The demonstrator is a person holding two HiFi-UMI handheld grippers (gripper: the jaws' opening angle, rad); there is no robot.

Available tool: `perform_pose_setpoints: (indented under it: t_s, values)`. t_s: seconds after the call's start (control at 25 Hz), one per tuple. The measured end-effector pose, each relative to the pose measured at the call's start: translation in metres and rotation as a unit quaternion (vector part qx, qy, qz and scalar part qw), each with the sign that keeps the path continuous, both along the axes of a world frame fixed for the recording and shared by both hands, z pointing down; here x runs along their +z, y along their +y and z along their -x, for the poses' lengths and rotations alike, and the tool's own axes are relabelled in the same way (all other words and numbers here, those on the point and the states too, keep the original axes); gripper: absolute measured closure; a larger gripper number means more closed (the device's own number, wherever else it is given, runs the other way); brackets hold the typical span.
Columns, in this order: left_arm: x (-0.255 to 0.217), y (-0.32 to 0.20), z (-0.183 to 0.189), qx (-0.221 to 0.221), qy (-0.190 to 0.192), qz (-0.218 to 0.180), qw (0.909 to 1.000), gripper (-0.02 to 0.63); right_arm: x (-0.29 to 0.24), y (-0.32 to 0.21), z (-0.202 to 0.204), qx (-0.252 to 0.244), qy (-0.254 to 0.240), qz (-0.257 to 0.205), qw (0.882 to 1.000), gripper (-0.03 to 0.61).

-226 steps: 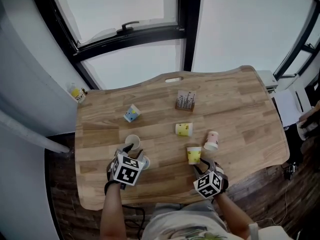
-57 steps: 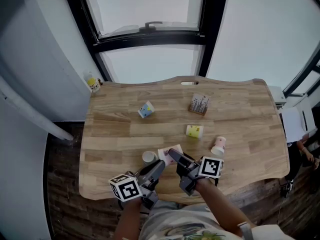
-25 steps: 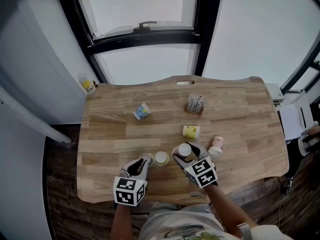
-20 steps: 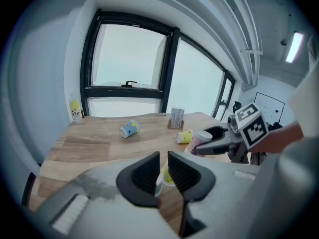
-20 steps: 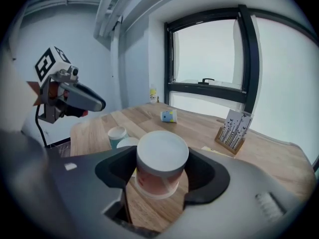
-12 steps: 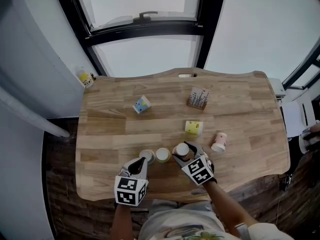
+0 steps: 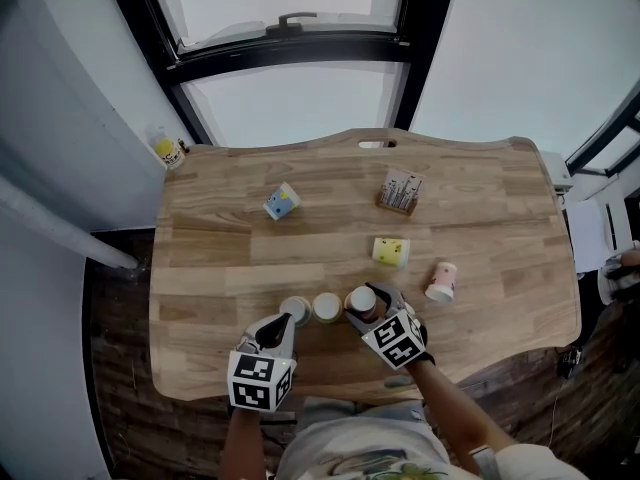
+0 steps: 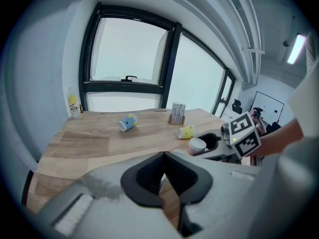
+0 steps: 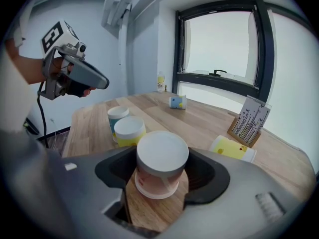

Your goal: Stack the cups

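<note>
Near the table (image 7: 220,268) edge my left gripper (image 7: 281,325) just shut empty, so the pink cup (image 9: 159,163) clamped in my right gripper (image 7: 368,306) probably goes next.

The left tongs (image 7: 283,325) are now shut and empty behind the teal cup (image 7: 295,309); the yellow cup (image 7: 327,307) now sits between them and the right tongs (image 7: 362,302).

Nothing here is giving me proper words to read: the small bottle (image 7: 165,149) by the window is wearing a yellow label, but its print is coming across too small to make out. The left gripper's cube (image 7: 262,381) and the right gripper's cube (image 7: 396,339) are showing black-and-white square code markers (patterns, not letters). The card stand (image 7: 401,190) is showing only fine dark marks, nothing legible.
</note>
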State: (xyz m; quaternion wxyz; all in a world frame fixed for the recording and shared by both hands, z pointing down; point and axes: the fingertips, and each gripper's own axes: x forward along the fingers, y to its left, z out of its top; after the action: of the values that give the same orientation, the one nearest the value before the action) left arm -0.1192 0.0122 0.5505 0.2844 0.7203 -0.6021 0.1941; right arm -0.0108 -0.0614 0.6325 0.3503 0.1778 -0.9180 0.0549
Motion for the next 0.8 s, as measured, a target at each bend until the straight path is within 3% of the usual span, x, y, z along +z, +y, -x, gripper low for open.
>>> perform_pose_setpoints:
  t_s: [0.8]
  values:
    - [0.006, 0.003, 0.006, -0.004, 0.005, 0.007, 1.0, 0.607, 0.024, 0.01, -0.006, -0.012, 0.039, 0.009, 0.999, 0.279]
